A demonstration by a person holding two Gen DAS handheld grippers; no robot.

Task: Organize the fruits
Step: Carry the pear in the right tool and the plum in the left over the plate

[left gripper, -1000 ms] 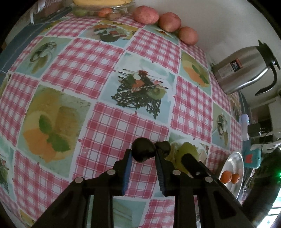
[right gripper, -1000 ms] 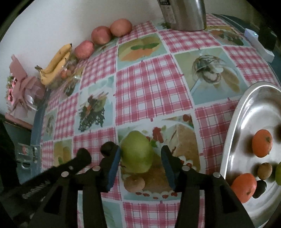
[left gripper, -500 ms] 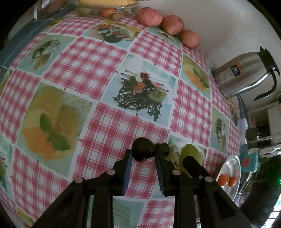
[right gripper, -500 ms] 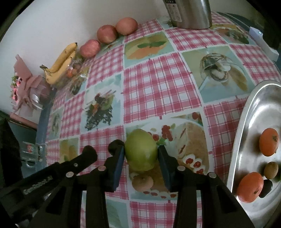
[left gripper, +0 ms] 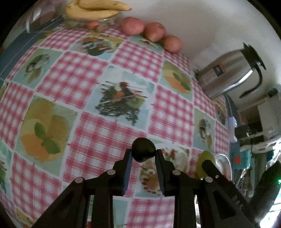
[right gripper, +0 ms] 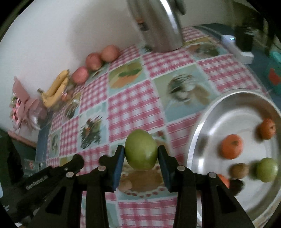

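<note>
Between the right gripper's [right gripper: 141, 154] pads sits a green apple [right gripper: 141, 151], clamped and held above the checked tablecloth [right gripper: 135, 105] just beside the steel tray's [right gripper: 198, 138] rim. On the tray lie two oranges [right gripper: 231, 146], a kiwi [right gripper: 239, 170] and another green apple [right gripper: 267, 169]. The left gripper [left gripper: 143, 156] pinches a dark round fruit [left gripper: 143, 152] over the cloth, with three red apples [left gripper: 154, 31] and bananas [left gripper: 98, 8] along the far edge by the wall

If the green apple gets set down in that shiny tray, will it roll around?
Probably a little: the green apple is round, and the metal tray looks smooth. Its raised rim should likely stop it. The right gripper fingers hold only its sides, so it might slip.
</note>
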